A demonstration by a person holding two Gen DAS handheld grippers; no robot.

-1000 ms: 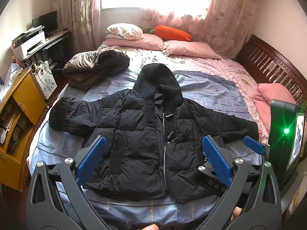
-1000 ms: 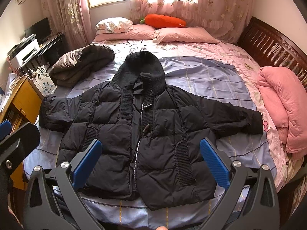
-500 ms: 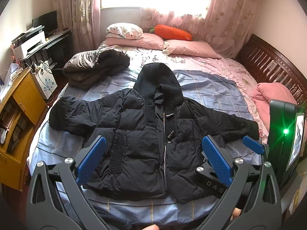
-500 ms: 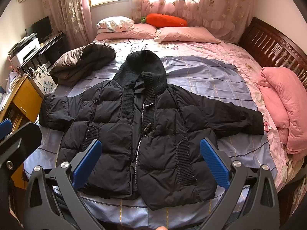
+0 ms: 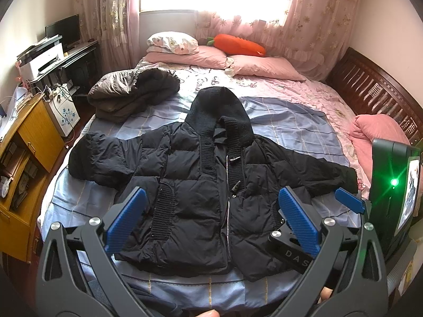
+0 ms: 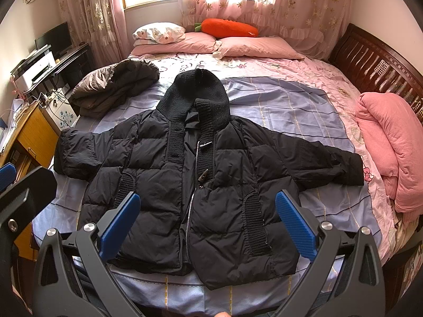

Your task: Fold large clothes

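The black hooded puffer jacket point(image 6: 195, 185) lies spread face-up on the lilac bedsheet point(image 6: 304, 105), sleeves outstretched, ready for folding. Left gripper point(image 5: 211, 219) and right gripper point(image 6: 208, 219) hover above its hem, jaws wide and empty

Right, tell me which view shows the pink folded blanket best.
The right wrist view: the pink folded blanket lies in full at the bed's right edge. The left wrist view shows only its top; the right gripper's body hides the rest.

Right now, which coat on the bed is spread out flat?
The black hooded jacket, sleeves out to both sides on the blue sheet. The grey-brown coat beyond its left sleeve lies bundled in a heap.
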